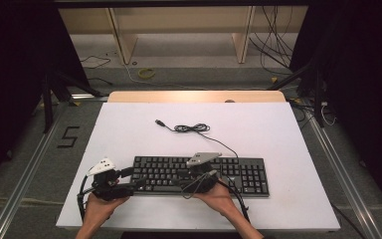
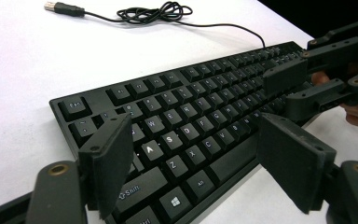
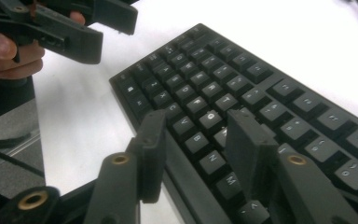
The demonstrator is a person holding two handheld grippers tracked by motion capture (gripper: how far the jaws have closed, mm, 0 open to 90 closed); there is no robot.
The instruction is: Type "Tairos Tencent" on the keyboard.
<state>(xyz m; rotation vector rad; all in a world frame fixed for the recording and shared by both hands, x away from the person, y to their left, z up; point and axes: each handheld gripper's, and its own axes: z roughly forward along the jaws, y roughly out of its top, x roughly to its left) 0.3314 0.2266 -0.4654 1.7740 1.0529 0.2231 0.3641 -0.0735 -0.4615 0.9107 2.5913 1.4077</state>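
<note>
- Risk, as we judge it: the left tongs (image 1: 135, 183) sit at the keyboard's (image 1: 248, 172) left end and the right tongs (image 1: 191, 185) over its middle front edge. If only one side lifts, the board could tilt and slide on the smooth white surface (image 1: 278, 134).
- We think a jaw pressing down on the keys rather than catching the edge could pop a keycap or just skid off; the board is low, with little rim to bite.
- The cable (image 1: 194, 128) lies loosely coiled behind the keyboard, its plug (image 1: 159, 122) lying free toward the far left. Dragging the board could snag the coil or whip the plug about, in our view.
- The two tongs are near each other; we would worry about them knocking together if both close in.
- Left tongs (image 2: 193, 154): released, jaws spread wide over the A/S/Z keys, gripping nothing.
- Right tongs (image 3: 196, 140): also released, jaws apart over the lower letter rows and front edge; we cannot tell if one jaw touches a key.
- Keyboard (image 2: 205, 102): black, full-size with number pad, flat on the surface toward the near edge, roughly centred, long side parallel to that edge.
- Keycaps look intact, legends pale, a couple glowing faintly by the left tongs.
</note>
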